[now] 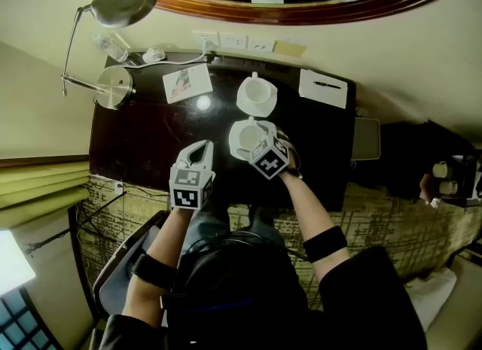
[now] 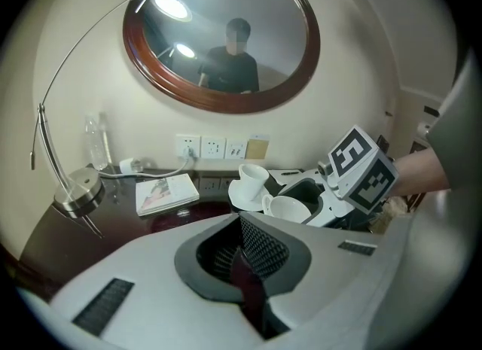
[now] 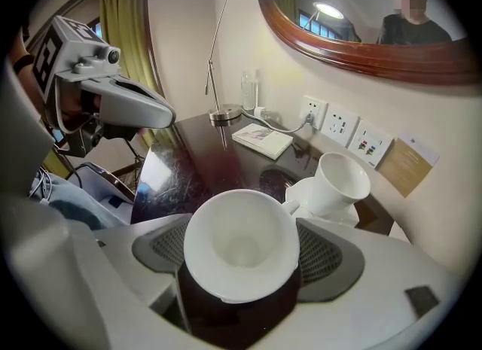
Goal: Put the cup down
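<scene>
Head view: a person bends over a dark desk (image 1: pixel 143 145) with a gripper in each hand; the right gripper (image 1: pixel 254 144) has a white cup (image 1: pixel 245 138) over the middle of the desk.
Right side: its fingers (image 3: pixel 327 254) stand wide apart and are clamped on the cup, one ribbed pad on each side of the bowl, with the handle toward the wall.
Left side: the left gripper (image 1: pixel 199 153) hangs just left of the cup, apart from it; its fingers (image 2: pixel 263 249) are pressed together with nothing between them.
Step in hand: the carry to the set-down spot, as I judge it. The cup is gripped and not released (whether its foot touches the desk I cannot tell).
Next move: probably lower the cup until the foot sits flat, level it, then spread the fingers and draw back without catching the handle.
Nearest neighbour: a second cup (image 1: pixel 257 92) lies tilted on a saucer (image 1: pixel 242 105) just beyond the held one, so drifting toward the wall risks a knock.
Edges: the desk's near edge runs close behind both grippers, toward the person.
Open room: bare desk lies left of the cup, between the booklet (image 1: pixel 187 83) and the near edge; the notepad (image 1: pixel 322 92) and lamp base (image 1: pixel 114 86) sit well apart at the back.
</scene>
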